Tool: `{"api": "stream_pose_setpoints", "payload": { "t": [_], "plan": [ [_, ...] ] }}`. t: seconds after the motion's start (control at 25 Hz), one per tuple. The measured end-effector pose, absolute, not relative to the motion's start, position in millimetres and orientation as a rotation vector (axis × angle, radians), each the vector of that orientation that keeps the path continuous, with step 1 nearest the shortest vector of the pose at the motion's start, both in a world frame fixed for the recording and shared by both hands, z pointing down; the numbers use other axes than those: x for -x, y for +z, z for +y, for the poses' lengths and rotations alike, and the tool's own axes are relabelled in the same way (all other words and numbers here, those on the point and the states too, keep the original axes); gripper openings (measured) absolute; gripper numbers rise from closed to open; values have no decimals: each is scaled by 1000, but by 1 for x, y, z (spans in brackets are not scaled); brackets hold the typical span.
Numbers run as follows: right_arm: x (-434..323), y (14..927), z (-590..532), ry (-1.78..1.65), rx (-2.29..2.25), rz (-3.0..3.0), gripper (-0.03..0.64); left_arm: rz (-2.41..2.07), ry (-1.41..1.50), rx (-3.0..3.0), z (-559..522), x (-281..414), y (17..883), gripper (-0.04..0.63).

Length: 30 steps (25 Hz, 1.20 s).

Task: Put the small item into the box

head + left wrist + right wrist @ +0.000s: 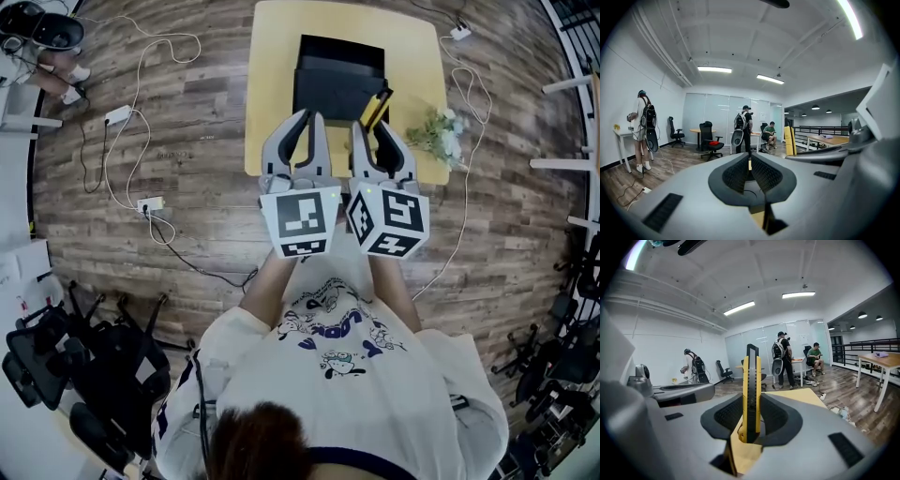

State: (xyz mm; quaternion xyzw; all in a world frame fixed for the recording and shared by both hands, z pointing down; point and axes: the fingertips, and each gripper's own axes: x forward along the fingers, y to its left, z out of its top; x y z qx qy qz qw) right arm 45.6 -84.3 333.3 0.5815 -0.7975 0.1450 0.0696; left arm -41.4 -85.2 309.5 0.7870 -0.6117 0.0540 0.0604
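Note:
A black open box (339, 80) stands on the yellow table (272, 94). Both grippers are held side by side above the table's near edge, pointing forward. My right gripper (375, 129) is shut on a yellow-and-black utility knife (378, 108); in the right gripper view the knife (751, 385) stands upright between the pads, its tip well above the jaws. My left gripper (306, 122) is shut with nothing in it; its pads (759, 172) meet at the tip. The knife (790, 139) also shows at the right of the left gripper view.
A bunch of pale flowers (439, 134) lies at the table's right edge. Cables and a power strip (150, 203) run across the wooden floor at left. Black office chairs (84, 366) crowd the lower left. People (780, 357) stand and sit at desks far off.

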Motion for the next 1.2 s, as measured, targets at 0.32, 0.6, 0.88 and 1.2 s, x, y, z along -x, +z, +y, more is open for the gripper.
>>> {"api": "stream_pose_setpoints", "payload": {
  "t": [0.32, 0.6, 0.88, 1.2],
  "plan": [
    [-56, 344, -131, 450, -1705, -2363, 121, -1861, 197, -2325, -128, 43, 322, 29],
    [-62, 350, -182, 435, -1625, -2351, 121, -1888, 231, -2273, -174, 45, 330, 29],
    [-71, 349, -244, 397, -1537, -2354, 121, -1925, 252, -2207, -224, 47, 338, 28],
    [-68, 358, -294, 348, -1377, -2371, 121, -1952, 277, -2119, -260, 53, 357, 29]
  ]
}}
